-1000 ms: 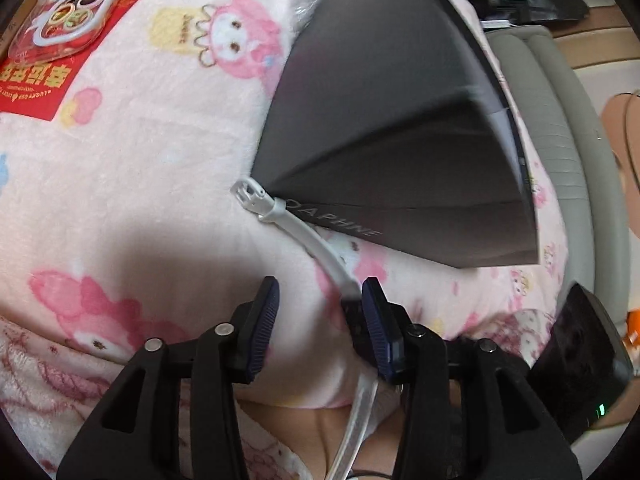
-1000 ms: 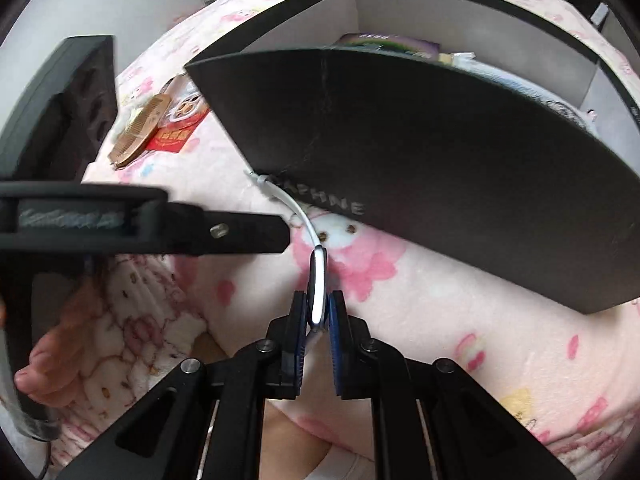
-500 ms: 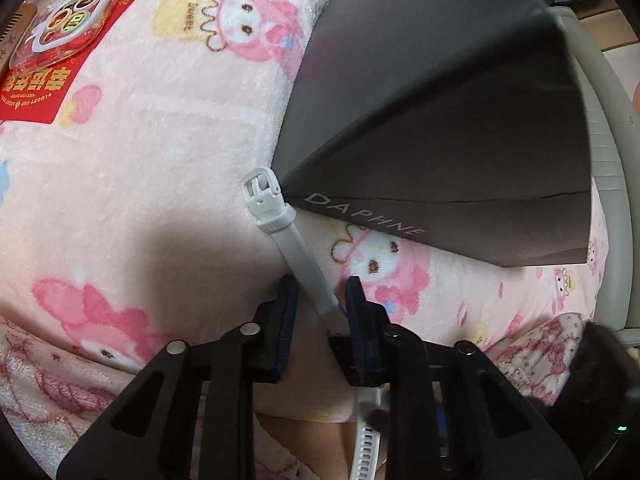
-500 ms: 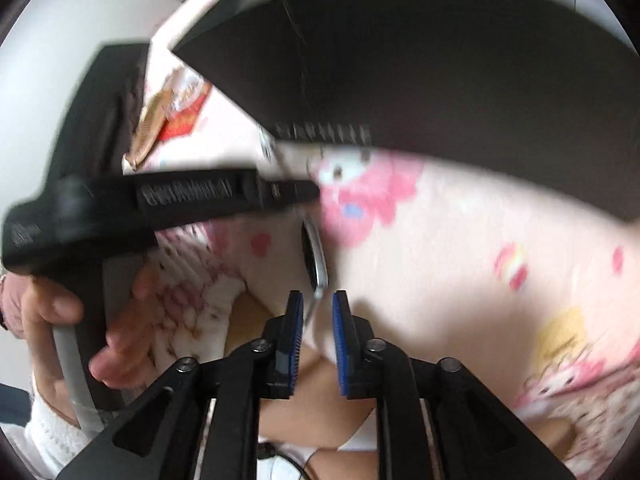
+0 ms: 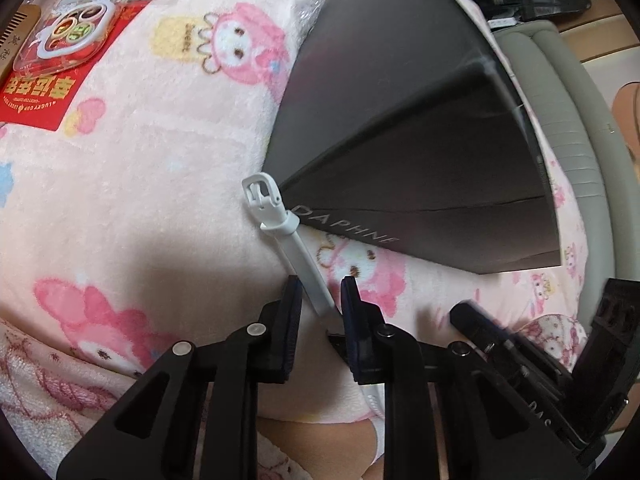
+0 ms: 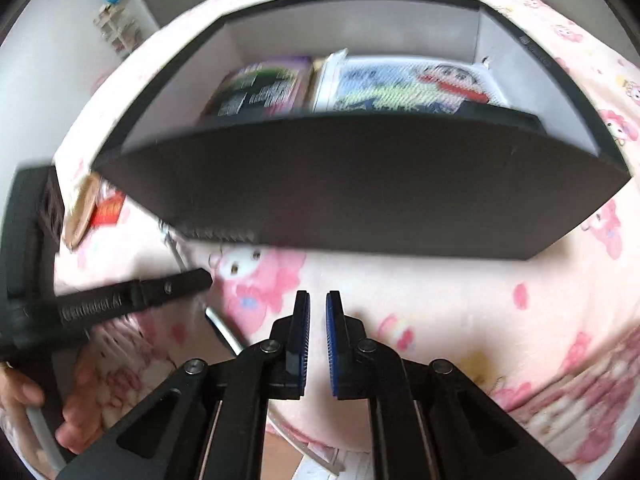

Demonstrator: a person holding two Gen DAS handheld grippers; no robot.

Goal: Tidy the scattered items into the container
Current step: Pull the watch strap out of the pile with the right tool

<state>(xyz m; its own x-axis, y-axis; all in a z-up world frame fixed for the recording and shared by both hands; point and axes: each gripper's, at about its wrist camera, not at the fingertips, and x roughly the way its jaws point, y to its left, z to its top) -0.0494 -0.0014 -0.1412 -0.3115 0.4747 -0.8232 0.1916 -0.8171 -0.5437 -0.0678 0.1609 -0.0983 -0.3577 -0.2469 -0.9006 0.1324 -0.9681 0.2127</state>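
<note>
Lying on the pink blanket (image 5: 168, 184), the white strap (image 5: 288, 240) runs from its buckle at the corner of the black box (image 5: 400, 128) back between your left gripper (image 5: 320, 300) fingers; the gap there is narrow, and you cannot tell whether the pads press the strap or just flank it. Far left in that view sit a comb (image 5: 16, 40), a clear packet (image 5: 72, 32) and a red card (image 5: 52, 88), well apart from the box. To the right, your right gripper (image 6: 318, 320) hangs in front of the box's near wall with its fingers a small way apart and nothing between them. Inside the box (image 6: 360, 184) lie a purple pack (image 6: 260, 88) on the left and a cartoon pouch (image 6: 412, 84) beside it on the right
</note>
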